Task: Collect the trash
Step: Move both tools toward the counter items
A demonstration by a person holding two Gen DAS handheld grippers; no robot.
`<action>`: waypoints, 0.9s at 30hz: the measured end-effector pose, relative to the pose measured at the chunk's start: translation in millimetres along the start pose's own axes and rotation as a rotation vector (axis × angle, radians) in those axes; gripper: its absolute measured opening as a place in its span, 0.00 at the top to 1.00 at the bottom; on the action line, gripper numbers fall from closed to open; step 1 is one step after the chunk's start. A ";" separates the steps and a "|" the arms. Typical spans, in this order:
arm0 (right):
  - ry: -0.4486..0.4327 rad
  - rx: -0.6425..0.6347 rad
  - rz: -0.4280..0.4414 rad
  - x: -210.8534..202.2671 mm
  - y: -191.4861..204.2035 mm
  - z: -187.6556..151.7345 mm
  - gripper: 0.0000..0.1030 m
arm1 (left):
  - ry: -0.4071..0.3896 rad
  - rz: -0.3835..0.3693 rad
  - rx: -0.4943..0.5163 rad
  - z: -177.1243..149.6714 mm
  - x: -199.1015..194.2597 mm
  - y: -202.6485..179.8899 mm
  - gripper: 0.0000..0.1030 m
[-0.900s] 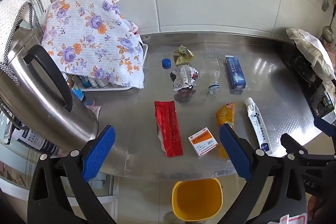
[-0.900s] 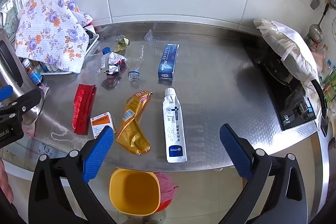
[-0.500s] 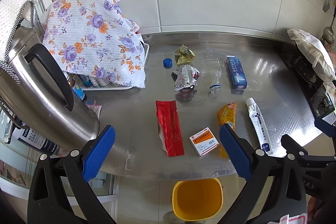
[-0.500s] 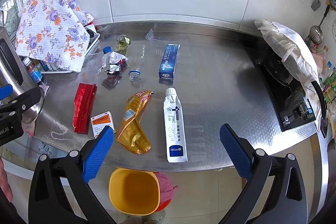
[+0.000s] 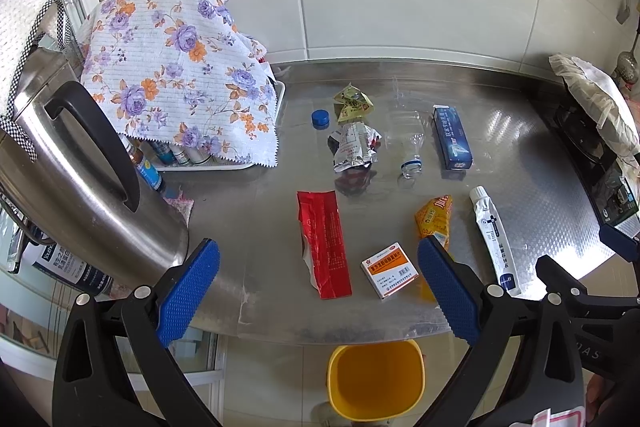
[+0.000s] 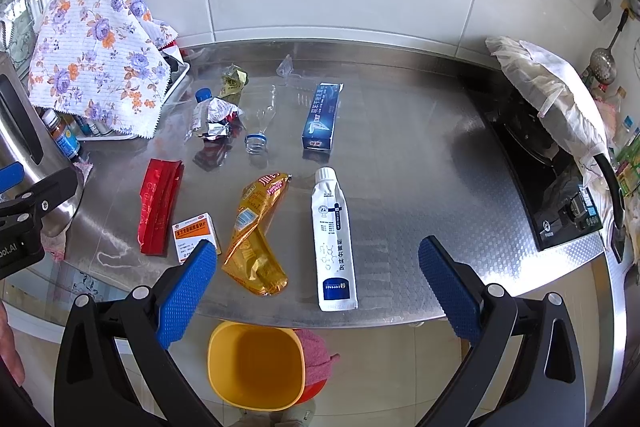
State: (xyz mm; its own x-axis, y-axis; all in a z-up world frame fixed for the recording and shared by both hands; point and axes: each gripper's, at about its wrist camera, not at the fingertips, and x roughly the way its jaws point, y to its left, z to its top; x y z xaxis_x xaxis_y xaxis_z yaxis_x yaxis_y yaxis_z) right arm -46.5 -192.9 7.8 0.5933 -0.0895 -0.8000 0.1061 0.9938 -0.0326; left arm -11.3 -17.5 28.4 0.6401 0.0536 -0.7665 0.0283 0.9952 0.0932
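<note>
Shiny steel counter (image 6: pixel 420 187) spread with trash, yellow bin (image 6: pixel 256 367) waiting on the floor just below its edge for easy drops. White tube (image 6: pixel 334 239), gold wrapper (image 6: pixel 256 227), red wrapper (image 5: pixel 324 243), little box (image 5: pixel 390 269) near that edge. Left gripper (image 5: pixel 318 293) and right gripper (image 6: pixel 318 291) up above, jaws wide, holding nothing, ready to grab.

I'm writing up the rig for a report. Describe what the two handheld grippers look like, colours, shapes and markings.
Both match: the left gripper and right gripper each have two black, angular plastic arms with triangular cut-outs and silver screw heads. Each fingertip carries a blue pad with a fine dimpled texture. White lettering, partly cut off, marks each black body where the other camera sees it. No cables or sleeves show.
</note>
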 end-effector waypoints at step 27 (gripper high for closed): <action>0.033 0.008 0.001 6.2 -2.1 -2.3 0.03 | 0.017 -0.007 -0.005 -0.6 9.3 4.1 0.04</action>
State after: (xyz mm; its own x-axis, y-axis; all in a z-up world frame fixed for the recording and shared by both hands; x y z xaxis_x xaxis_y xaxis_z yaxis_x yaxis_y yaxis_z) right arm -44.8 -195.4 1.5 0.5672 -0.0866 -0.8191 0.1120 0.9933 -0.0274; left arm -5.7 -12.8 21.3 0.6271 0.0480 -0.7775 0.0286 0.9960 0.0845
